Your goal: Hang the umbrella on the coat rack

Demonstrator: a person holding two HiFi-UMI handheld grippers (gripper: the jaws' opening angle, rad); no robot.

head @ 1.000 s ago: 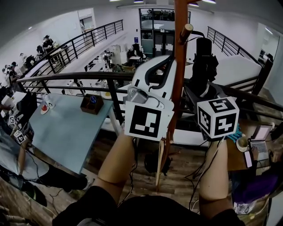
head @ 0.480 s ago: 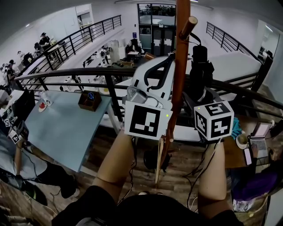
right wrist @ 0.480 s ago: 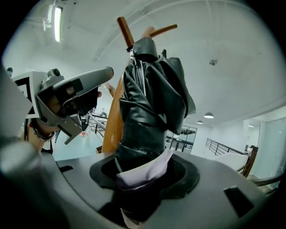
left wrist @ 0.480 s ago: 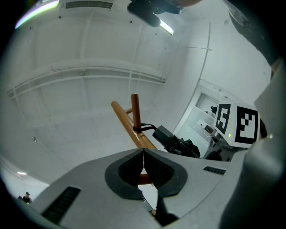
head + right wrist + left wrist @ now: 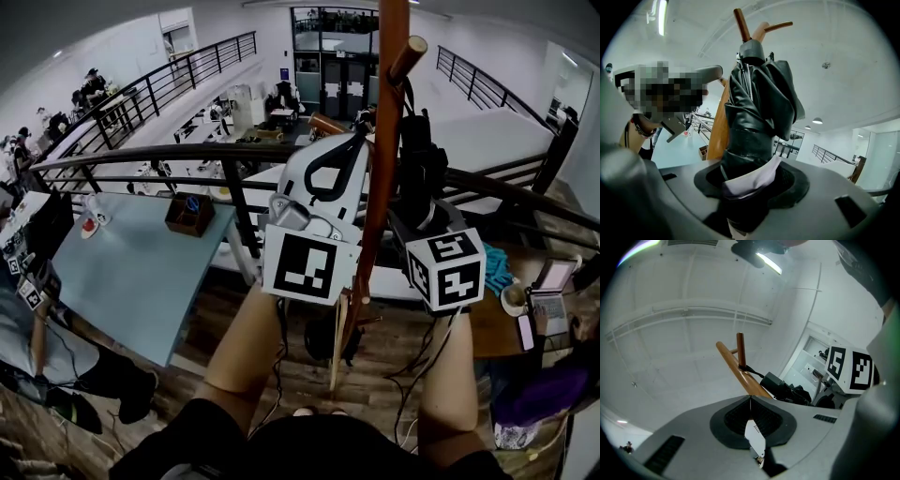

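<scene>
Beside the coat rack [image 5: 379, 187], the right hand-held gripper [image 5: 750, 185] clamps the folded umbrella [image 5: 759, 112].

Rack pole [image 5: 380, 187] dead ahead; railing [image 5: 241, 211] behind it; open air left.

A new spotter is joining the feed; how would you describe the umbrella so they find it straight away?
Find the tall wooden coat rack pole in the middle of the head view. Just right of it, below the slanted peg, is the umbrella: a folded black fabric bundle clamped in the right gripper, the only soft dark thing beside the wood.
</scene>
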